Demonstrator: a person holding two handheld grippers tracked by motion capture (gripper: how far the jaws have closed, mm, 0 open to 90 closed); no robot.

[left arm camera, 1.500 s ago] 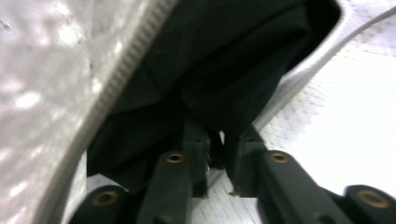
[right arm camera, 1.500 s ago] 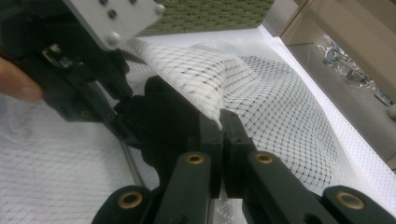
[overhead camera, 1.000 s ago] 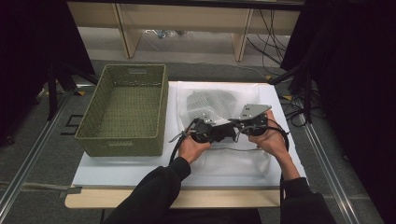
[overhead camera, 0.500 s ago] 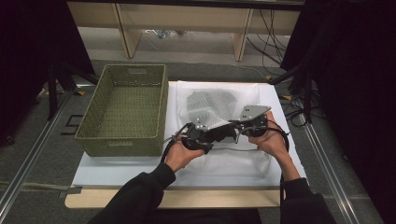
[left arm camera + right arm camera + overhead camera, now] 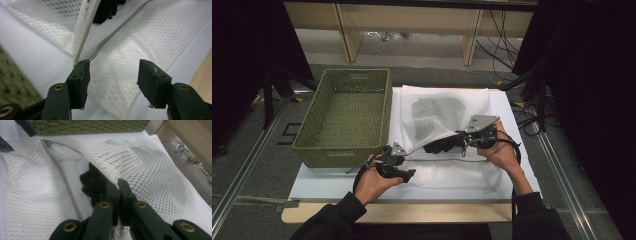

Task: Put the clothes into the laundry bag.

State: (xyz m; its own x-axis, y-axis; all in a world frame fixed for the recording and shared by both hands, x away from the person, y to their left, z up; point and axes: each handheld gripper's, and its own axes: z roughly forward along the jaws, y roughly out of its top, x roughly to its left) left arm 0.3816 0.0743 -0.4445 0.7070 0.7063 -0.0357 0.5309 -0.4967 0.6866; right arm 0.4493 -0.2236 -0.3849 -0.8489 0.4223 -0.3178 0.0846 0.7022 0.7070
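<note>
Two pairs of jaws work one white mesh laundry bag (image 5: pixel 447 125). Those of the right gripper (image 5: pixel 117 185) are pressed together on the upper edge of its mouth, lifting that flap off a dark garment (image 5: pixel 91 183) inside. Those of the left gripper (image 5: pixel 113 77) have just been opening and stand apart with nothing pinched; the bag's zipper end (image 5: pixel 81 61) lies just off one tip. From the bag, the left gripper (image 5: pixel 404 170) sits toward the desk's (image 5: pixel 312 182) near edge, beside the green basket (image 5: pixel 344 112). The zipper's long axis runs from it toward the right gripper (image 5: pixel 462 140), which is nearer the garment.
</note>
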